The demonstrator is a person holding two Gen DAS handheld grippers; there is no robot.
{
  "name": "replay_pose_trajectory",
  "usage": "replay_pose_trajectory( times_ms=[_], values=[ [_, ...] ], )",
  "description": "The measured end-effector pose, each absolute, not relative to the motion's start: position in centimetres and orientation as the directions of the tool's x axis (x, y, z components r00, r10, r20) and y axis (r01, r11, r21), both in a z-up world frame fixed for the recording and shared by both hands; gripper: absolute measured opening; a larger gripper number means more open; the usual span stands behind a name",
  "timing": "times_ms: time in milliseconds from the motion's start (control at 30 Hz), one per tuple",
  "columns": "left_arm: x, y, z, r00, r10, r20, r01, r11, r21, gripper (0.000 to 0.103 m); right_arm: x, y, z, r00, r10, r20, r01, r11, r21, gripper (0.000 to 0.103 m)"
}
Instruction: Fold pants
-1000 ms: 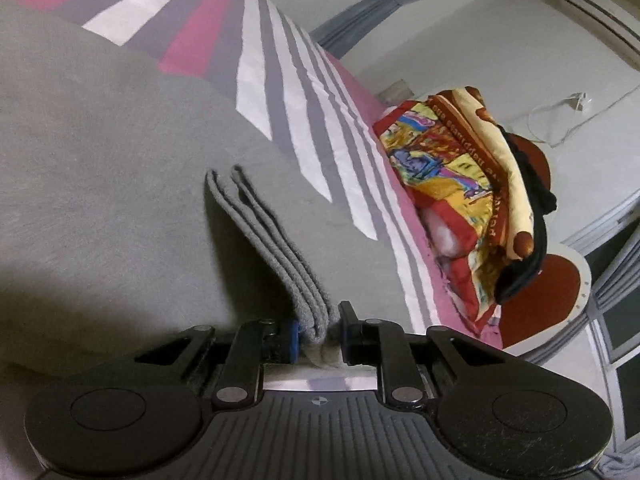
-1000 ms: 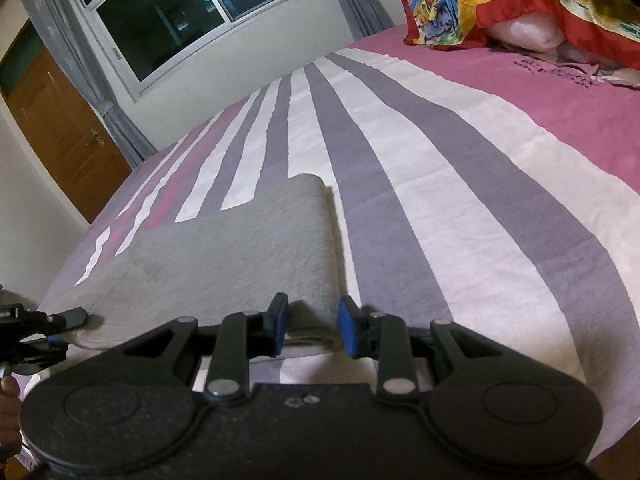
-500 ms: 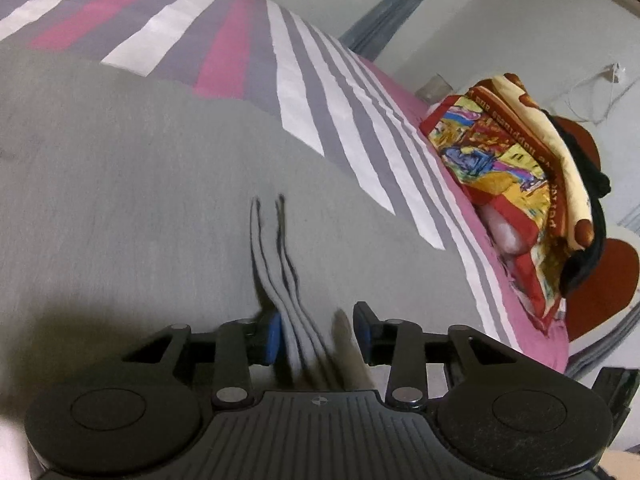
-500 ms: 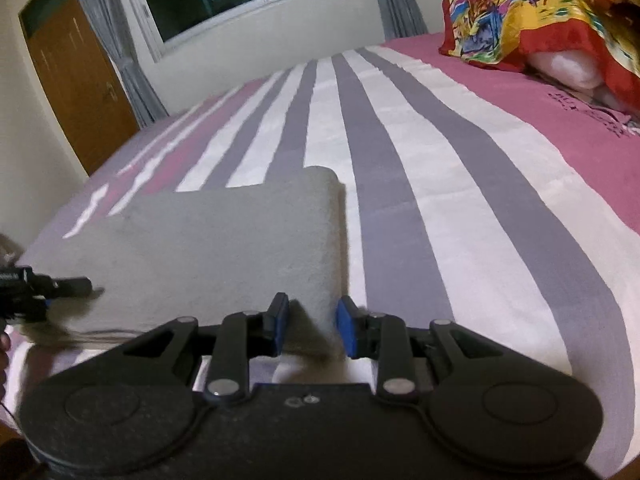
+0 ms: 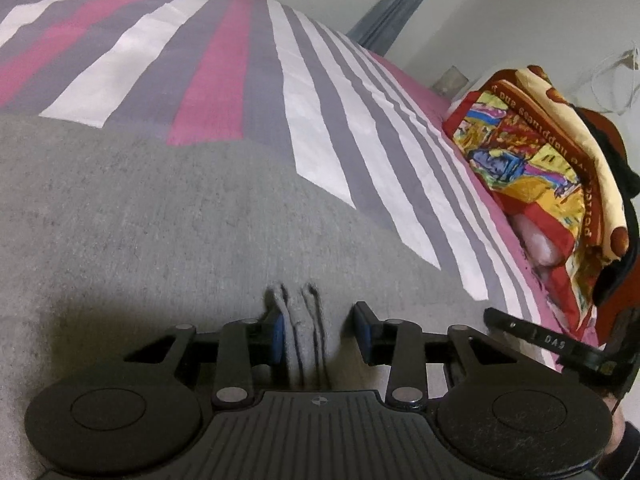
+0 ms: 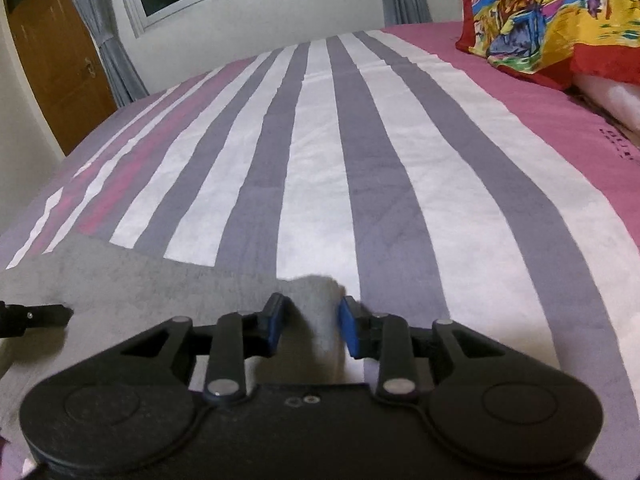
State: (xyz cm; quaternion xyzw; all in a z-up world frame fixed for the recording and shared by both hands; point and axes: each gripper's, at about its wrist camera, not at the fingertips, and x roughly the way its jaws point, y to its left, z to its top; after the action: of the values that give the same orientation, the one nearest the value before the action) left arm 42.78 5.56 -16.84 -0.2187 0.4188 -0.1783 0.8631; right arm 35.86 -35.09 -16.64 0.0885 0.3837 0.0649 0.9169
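Left gripper [image 5: 320,330] has its jaws spread wide now, the stacked edges of the grey pants [image 5: 160,220] lying loose between them, brushing only the left blue pad. Right gripper [image 6: 308,326] is parted too, a bunched corner of the pants [image 6: 316,292] sitting in the gap, unpinched. The pants lie flat on the striped bedsheet [image 6: 360,140], near its front edge.

Plain grey pants [image 5: 160,220] lie on a bedsheet [image 6: 400,160] striped pink, white and purple-grey. A pillow [image 6: 540,20] is patterned yellow, red and blue.
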Motion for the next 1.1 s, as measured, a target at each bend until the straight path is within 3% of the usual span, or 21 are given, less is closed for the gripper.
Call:
replay_pose_trajectory(
  times_ms=[333, 433, 500, 600, 633, 667, 733, 867, 933, 1100],
  values=[
    [33.6, 8.0, -15.6, 0.646, -0.421, -0.636, 0.173, 0.893, -0.416, 0.038, 24.9, -37.0, -16.6, 0.700, 0.224, -0.678, -0.084, 0.969, 0.233, 0.032],
    [29.9, 10.6, -14.9, 0.697, -0.327, -0.638, 0.128, 0.933, -0.337, 0.038, 22.1, -38.3, -15.3, 0.742, 0.249, -0.622, -0.090, 0.957, 0.276, 0.035],
    [27.2, 13.0, -14.4, 0.740, -0.268, -0.617, 0.083, 0.947, -0.312, 0.038, 21.0, -38.4, -15.1, 0.749, 0.223, -0.624, -0.100, 0.969, 0.226, 0.035],
    [23.6, 17.9, -13.7, 0.825, -0.213, -0.523, -0.002, 0.925, -0.380, 0.038, 19.9, -39.7, -14.9, 0.779, 0.215, -0.590, -0.068, 0.963, 0.262, 0.036],
    [22.7, 19.6, -13.6, 0.849, -0.166, -0.501, -0.054, 0.917, -0.396, 0.051, 19.6, -40.2, -14.8, 0.792, 0.209, -0.574, -0.052, 0.959, 0.279, 0.040],
    [22.0, 21.5, -13.7, 0.867, -0.118, -0.484, -0.112, 0.900, -0.421, 0.074, 19.5, -40.5, -14.9, 0.800, 0.201, -0.565, -0.034, 0.956, 0.292, 0.044],
    [21.5, 24.5, -14.6, 0.882, -0.064, -0.467, -0.200, 0.846, -0.494, 0.089, 19.5, -40.9, -15.1, 0.803, 0.196, -0.563, -0.013, 0.950, 0.312, 0.054],
    [22.9, 30.1, -18.0, 0.888, -0.140, -0.438, -0.261, 0.631, -0.731, 0.089, 19.9, -40.4, -15.3, 0.798, 0.199, -0.568, -0.015, 0.950, 0.313, 0.062],
    [24.2, 31.5, -20.0, 0.886, -0.164, -0.434, -0.280, 0.556, -0.782, 0.089, 20.1, -40.1, -15.4, 0.795, 0.196, -0.574, -0.007, 0.950, 0.313, 0.063],
    [27.8, 33.8, -22.6, 0.924, -0.242, -0.297, -0.165, 0.447, -0.879, 0.089, 20.3, -40.1, -15.8, 0.791, 0.171, -0.587, 0.033, 0.947, 0.319, 0.063]
  ],
)
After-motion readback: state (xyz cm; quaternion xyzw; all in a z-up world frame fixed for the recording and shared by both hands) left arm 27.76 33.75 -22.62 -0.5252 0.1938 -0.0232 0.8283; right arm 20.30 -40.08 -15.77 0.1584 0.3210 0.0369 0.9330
